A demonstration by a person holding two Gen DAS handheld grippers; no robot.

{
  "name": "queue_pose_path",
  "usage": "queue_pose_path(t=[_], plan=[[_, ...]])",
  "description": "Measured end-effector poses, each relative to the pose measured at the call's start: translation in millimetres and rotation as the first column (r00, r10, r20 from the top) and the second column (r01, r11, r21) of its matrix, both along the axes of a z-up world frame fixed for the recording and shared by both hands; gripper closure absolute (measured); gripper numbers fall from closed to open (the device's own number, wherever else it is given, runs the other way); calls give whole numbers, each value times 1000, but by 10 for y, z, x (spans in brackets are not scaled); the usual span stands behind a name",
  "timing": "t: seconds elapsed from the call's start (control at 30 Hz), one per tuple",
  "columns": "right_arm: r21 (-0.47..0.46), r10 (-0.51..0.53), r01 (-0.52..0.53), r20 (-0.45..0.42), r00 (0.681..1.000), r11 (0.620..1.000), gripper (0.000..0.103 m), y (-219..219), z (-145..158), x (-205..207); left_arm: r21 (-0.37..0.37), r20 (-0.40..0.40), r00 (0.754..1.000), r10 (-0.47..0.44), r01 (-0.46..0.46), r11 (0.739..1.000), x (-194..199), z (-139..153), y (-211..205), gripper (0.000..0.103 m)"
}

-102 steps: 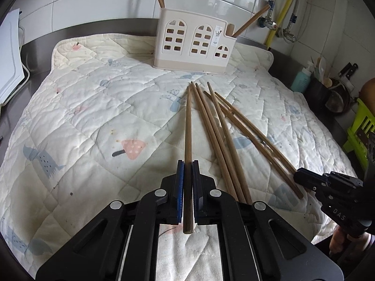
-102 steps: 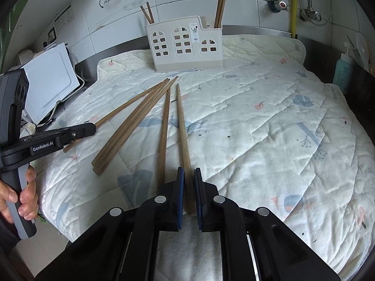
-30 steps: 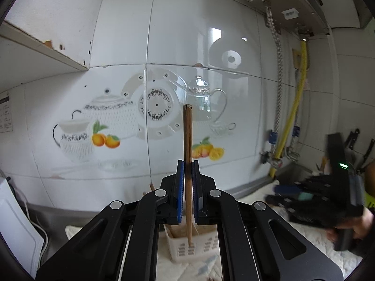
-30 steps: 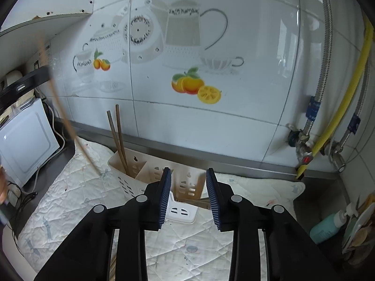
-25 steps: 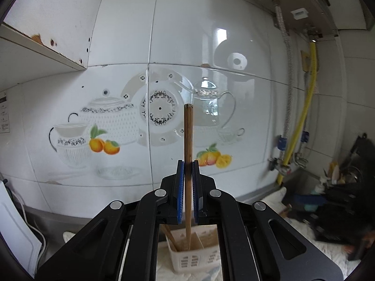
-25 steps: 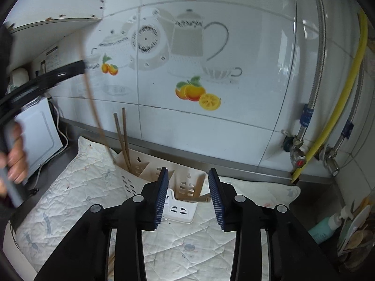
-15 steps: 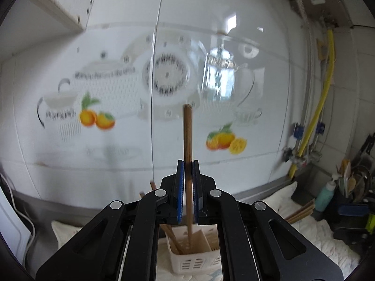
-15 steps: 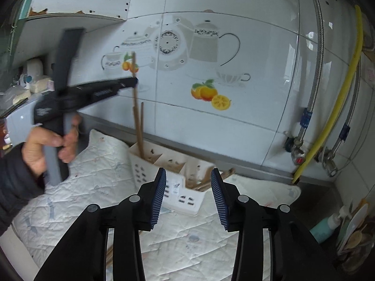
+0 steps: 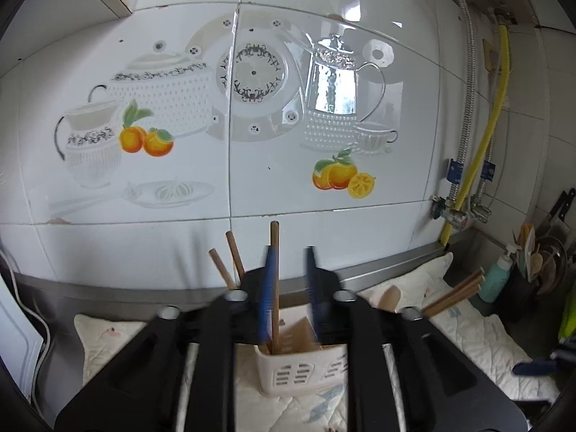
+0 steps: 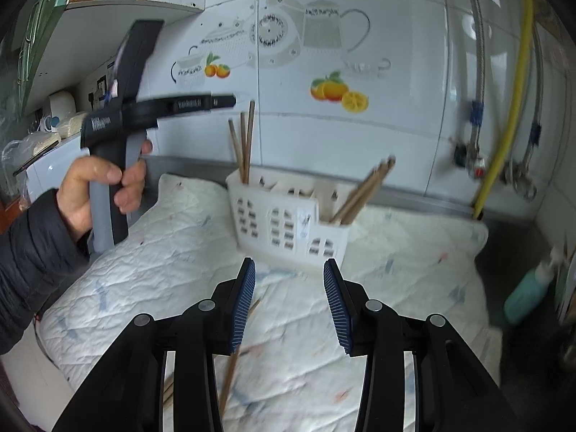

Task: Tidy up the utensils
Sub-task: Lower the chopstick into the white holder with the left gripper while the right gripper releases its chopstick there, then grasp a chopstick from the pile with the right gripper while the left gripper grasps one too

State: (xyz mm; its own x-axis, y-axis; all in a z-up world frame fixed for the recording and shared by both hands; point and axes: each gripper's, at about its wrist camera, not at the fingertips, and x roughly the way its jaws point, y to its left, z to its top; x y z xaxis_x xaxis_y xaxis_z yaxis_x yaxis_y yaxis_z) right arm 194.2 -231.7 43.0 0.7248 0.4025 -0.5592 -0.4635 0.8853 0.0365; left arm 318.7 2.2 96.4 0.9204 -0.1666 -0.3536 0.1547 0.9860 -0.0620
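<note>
Only the right wrist view shows the person's left hand (image 10: 97, 187), in a dark padded sleeve (image 10: 32, 262), gripping the grey handle of the left claw (image 10: 230, 100), which reaches level toward the far left end of the white plastic utensil caddy with arched window cut-outs (image 10: 288, 216). That view also shows loose brown wooden chopsticks (image 10: 234, 360) lying on the cream quilted mat (image 10: 172, 252) that covers the surface, near the camera and partly behind the right claw (image 10: 289, 300).

The left wrist view looks along its own claw (image 9: 289, 288) at the caddy's narrow end (image 9: 298, 370). Its blue pads are blurred and opening. A single upright brown wooden chopstick (image 9: 274, 270) stands between them, close against the left pad, with a clear gap to the right pad; its lower end is inside the caddy's leftmost compartment. Two more chopsticks (image 9: 230, 262) lean in that same compartment, just to the left.

At the caddy's right end, a bundle of chopsticks (image 10: 363, 190) tilts out to the right from the low compartment. The middle compartments look empty of chopsticks, though blur hides detail.

The right claw stands moderately wide with nothing between its pads, hovering over the mat near the caddy's front.

A teal bottle (image 10: 525, 291) stands at the far right, off the mat.
</note>
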Motion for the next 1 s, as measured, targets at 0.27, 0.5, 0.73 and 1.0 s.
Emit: queue_pose_path(t=[0.27,0.5,0.73,1.0], plan=[[63,-22,29,-113,993,998,64,-71,-501,-481,-10,-6,1000,1,-1,1000,-639,-46,95,53],[65,-51,63,-175,983,996,74,-26,-950,-877,-19,-54,998,10,-11,1000,-1218,-256,180,49],[76,-44,64,-232,972,995,82,100,-1365,-1111,-36,-107,994,15,-19,999,-1724,-650,213,36],[52,-54,67,-224,973,996,85,247,-1505,-1126,-69,-207,978,24,-39,997,-2072,-1119,276,36]])
